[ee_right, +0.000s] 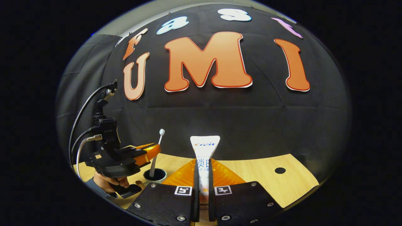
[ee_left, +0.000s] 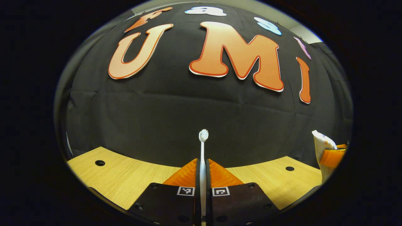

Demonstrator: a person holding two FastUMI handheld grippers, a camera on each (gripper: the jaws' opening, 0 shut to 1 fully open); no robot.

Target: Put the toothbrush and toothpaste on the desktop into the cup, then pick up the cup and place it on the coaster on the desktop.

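Two hand-held grippers clamp upright items: left [ee_left: 203, 175] toothbrush [ee_left: 203, 153] bristles-up, right [ee_right: 203, 175] toothpaste [ee_right: 204, 153].

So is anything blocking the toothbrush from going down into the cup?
Nothing visible does. In the right gripper view the toothbrush, held by the left gripper, already has its lower end at the cup mouth.

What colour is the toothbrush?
White, handle and bristles alike. The toothbrush shows best in the left gripper view, standing upright between that gripper's fingers.

Cup [ee_right: 156, 174] on wooden desktop [ee_right: 267, 182]
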